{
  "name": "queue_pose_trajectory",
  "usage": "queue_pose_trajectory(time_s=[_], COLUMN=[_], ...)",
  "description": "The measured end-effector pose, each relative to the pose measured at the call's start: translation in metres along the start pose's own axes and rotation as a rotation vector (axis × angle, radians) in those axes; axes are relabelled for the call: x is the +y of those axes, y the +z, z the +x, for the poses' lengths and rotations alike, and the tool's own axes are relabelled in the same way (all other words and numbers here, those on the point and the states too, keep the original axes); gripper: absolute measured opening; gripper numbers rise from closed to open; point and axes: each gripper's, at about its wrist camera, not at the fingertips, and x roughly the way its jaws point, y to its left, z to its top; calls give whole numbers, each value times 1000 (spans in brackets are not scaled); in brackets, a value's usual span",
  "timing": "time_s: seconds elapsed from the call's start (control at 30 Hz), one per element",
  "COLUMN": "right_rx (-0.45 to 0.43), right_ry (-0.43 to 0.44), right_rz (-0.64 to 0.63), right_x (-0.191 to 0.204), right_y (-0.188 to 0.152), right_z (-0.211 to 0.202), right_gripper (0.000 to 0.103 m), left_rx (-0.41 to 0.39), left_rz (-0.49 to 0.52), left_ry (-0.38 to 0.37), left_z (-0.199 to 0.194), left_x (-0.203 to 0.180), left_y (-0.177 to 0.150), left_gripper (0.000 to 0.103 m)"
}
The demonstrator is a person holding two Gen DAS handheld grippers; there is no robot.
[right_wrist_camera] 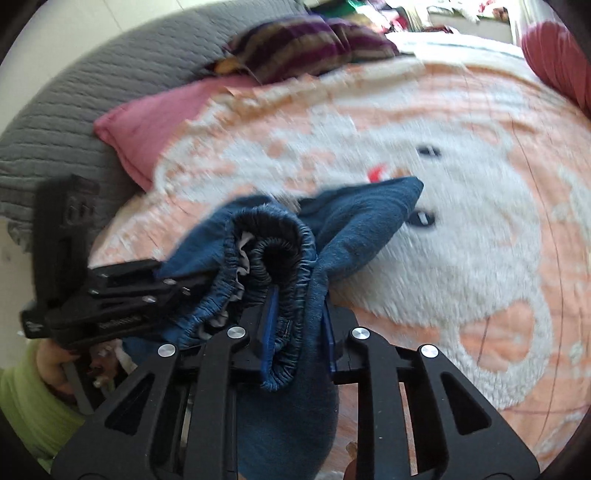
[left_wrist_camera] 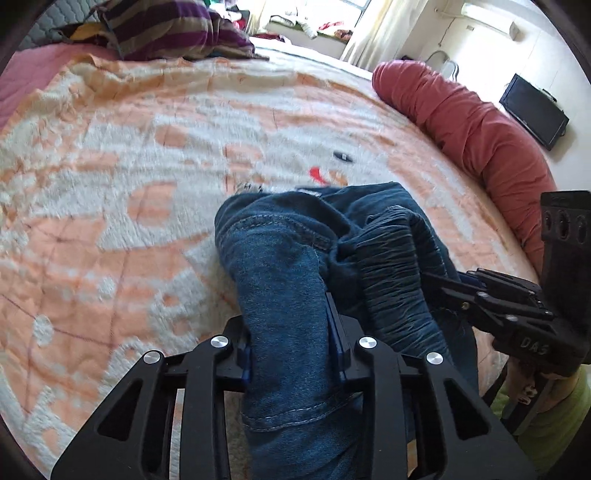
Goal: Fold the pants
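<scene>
The pants are dark blue jeans (left_wrist_camera: 284, 280) with an elastic waistband (left_wrist_camera: 391, 266), bunched and lifted above the bed. My left gripper (left_wrist_camera: 291, 332) is shut on a thick fold of the denim. My right gripper (right_wrist_camera: 299, 317) is shut on the gathered waistband (right_wrist_camera: 284, 240) and a flap of denim (right_wrist_camera: 365, 214). The two grippers hold the jeans side by side, close together. The right gripper shows in the left wrist view (left_wrist_camera: 436, 284) at the right, and the left gripper shows in the right wrist view (right_wrist_camera: 177, 284) at the left. The rest of the jeans hangs below, hidden.
The bed carries an orange and white fluffy blanket (left_wrist_camera: 110, 192). A long red bolster (left_wrist_camera: 472, 129) lies along its right edge. A striped purple pillow (left_wrist_camera: 162, 26) and a pink pillow (right_wrist_camera: 147, 122) lie at the head, by a grey quilted headboard (right_wrist_camera: 55, 110).
</scene>
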Motion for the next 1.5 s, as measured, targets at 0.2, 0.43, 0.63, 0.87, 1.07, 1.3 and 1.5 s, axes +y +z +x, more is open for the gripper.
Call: queue_pose_trajectory(time_s=[0.2, 0.43, 0.63, 0.87, 1.07, 1.3, 1.5], right_rx=[-47, 54, 74, -76, -248, -344, -360], right_ry=[-28, -127, -157, -193, -254, -287, -289], right_rz=[-42, 14, 93, -2, -133, -181, -155], right_x=[6, -17, -33, -6, 32, 57, 63], right_y=[31, 30, 23, 23, 21, 5, -17], right_z=[10, 51, 52, 1, -56, -96, -110], right_gripper=[15, 21, 34, 65, 90, 94, 94], left_rx=[-69, 11, 4, -83, -178, -236, -242], left_rz=[24, -32, -27, -11, 0, 28, 33], left_ry=[72, 108, 114, 113, 141, 162, 174], left_z=[-7, 23, 22, -17, -67, -103, -119], left_x=[8, 33, 34, 21, 9, -7, -12], left_y=[20, 10, 7, 8, 1, -14, -35], left_gripper=[29, 42, 47, 73, 99, 99, 99])
